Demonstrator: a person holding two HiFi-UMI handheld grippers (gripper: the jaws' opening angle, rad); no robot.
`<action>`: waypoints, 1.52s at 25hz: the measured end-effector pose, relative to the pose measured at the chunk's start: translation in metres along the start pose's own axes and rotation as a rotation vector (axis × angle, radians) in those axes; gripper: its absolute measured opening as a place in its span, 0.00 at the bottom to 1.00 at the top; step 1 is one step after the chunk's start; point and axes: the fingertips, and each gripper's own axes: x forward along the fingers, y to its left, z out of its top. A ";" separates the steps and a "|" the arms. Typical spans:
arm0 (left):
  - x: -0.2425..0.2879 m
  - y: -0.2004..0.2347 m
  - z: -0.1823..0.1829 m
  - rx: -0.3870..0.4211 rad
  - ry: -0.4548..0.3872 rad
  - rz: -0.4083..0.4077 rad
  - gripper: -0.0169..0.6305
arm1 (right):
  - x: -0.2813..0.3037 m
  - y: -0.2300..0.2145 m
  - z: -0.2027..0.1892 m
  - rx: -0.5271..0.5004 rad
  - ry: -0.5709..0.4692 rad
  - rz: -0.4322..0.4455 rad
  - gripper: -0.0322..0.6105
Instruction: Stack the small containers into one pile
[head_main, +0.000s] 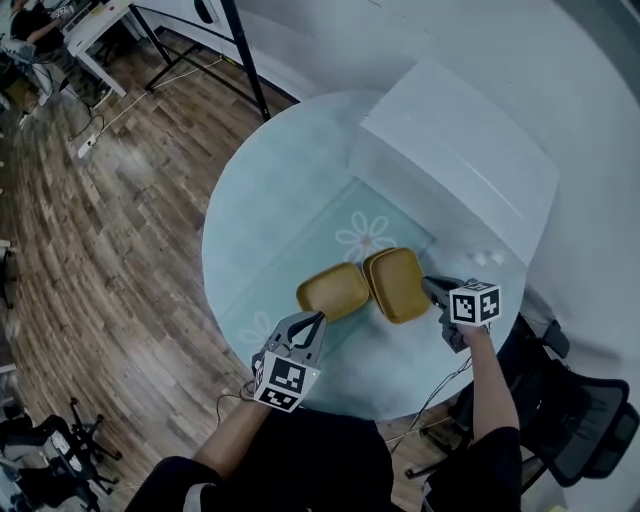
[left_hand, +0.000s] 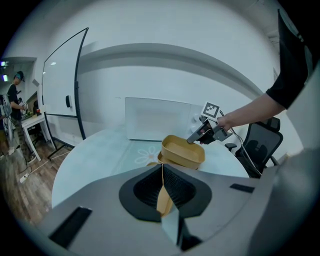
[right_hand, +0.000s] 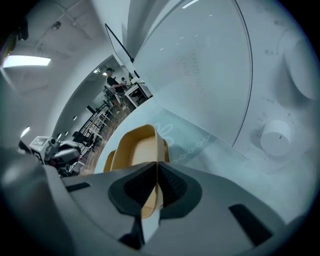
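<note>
- Left gripper (head_main: 311, 324): jaws clamped on the rim of the left yellow container (head_main: 333, 290), which rests on the round table (head_main: 260, 200).
- Right gripper (head_main: 432, 288): jaws clamped on the rim of the right yellow container (head_main: 398, 283), which is tilted just beside the left one.

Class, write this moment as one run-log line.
left tool: shut on left container rim | right tool: shut on right container rim | stack: not yet made
</note>
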 end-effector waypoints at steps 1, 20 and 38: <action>0.001 0.001 -0.001 -0.004 0.001 0.005 0.05 | 0.004 -0.002 0.001 -0.005 0.011 0.006 0.10; 0.009 0.020 -0.018 -0.051 0.036 0.047 0.05 | 0.038 -0.010 -0.010 -0.025 0.189 0.020 0.10; -0.003 0.023 -0.025 -0.046 0.034 0.047 0.05 | 0.049 -0.014 -0.013 -0.002 0.145 -0.093 0.10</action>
